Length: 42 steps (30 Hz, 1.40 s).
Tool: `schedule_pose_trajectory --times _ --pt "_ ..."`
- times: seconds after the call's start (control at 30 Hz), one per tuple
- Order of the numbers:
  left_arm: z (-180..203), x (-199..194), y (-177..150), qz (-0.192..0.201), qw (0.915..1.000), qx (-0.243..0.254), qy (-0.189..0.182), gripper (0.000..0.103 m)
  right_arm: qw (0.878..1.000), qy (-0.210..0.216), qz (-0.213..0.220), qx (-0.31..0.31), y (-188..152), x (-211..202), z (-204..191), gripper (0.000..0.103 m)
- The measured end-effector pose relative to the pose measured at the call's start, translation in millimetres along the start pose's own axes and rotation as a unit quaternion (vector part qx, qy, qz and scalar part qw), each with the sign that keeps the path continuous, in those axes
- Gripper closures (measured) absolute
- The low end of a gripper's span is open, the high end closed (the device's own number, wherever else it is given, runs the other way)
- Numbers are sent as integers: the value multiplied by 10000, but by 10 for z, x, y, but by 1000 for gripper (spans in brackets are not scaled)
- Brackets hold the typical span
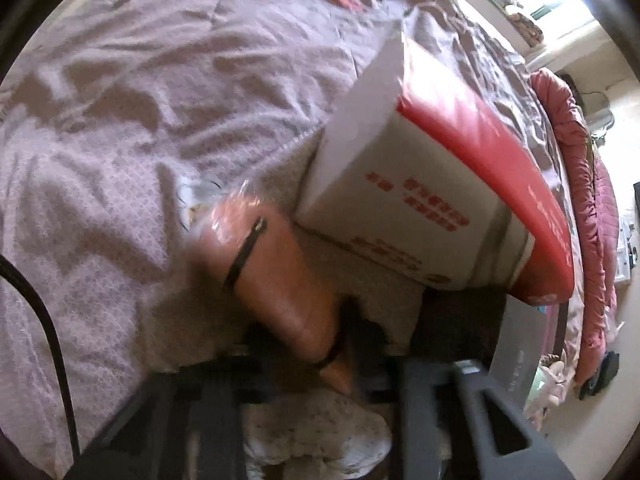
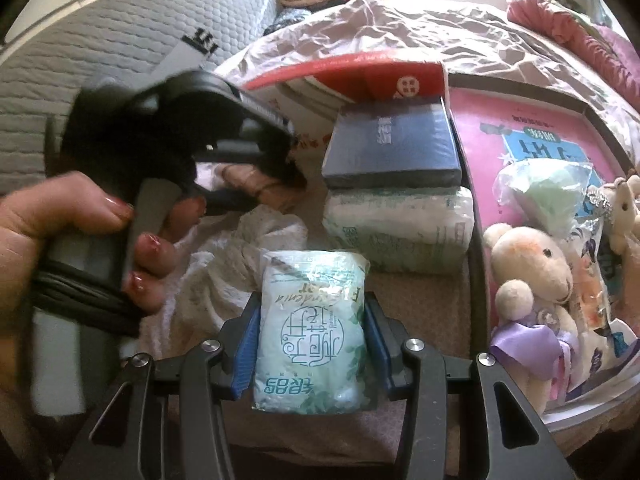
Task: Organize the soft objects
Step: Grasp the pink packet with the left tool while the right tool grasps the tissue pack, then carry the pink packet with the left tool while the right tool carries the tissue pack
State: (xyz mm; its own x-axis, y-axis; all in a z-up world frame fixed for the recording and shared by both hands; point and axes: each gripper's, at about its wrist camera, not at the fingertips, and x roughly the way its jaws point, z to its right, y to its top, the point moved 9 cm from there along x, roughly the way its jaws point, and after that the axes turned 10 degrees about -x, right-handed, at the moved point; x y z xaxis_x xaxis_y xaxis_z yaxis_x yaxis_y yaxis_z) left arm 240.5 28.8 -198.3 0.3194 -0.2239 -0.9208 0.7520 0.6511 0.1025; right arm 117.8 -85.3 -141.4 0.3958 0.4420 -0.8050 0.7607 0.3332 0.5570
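The left gripper (image 2: 280,184), seen from the right wrist view with a hand (image 2: 60,232) round its handle, has its jaws closed on a peach-coloured, plastic-wrapped soft roll banded with black ties (image 1: 276,272). In the left wrist view the roll's long axis runs straight away from the fingertips, just beside a white and red cardboard box (image 1: 420,200). It looks light and squashy, and the wrapper is probably slippery, so a hold near a tie seems safest.

The right gripper (image 2: 312,344) is clamped across a pale green plastic pack of soft tissues (image 2: 310,332), blue pads (image 2: 246,344) pressing its two long sides. The pack's long axis points forward from the jaws, toward a larger white and green wrapped pack (image 2: 400,228) and a dark blue flat box (image 2: 392,144). It should yield under pressure; this mid-body hold looks sound.
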Motion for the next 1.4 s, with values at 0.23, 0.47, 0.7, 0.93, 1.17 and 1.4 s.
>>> schedule_pose_trajectory --times 0.23,0.47,0.7,0.93,1.17,1.4 --pt "-48 -178 -101 73 9982 316 -512 94 9994 -18 316 -115 74 -198 -31 54" --pt "42 -620 -313 568 9907 1002 -732 94 9982 -11 597 16 89 -406 42 54" --pt "213 -1113 -569 1126 9753 1778 -667 94 9957 -79 897 208 151 -632 209 54" --pt "434 -1389 -824 1328 9642 2192 -680 94 9904 -359 1281 375 229 -1077 477 54" --pt "714 -1534 -1168 1333 9546 2548 -782 94 9849 -714 1528 379 218 -1534 758 54" --pt "987 -1562 -1486 1254 9458 2888 -800 94 9786 -1001 1751 411 210 -1934 1076 54"
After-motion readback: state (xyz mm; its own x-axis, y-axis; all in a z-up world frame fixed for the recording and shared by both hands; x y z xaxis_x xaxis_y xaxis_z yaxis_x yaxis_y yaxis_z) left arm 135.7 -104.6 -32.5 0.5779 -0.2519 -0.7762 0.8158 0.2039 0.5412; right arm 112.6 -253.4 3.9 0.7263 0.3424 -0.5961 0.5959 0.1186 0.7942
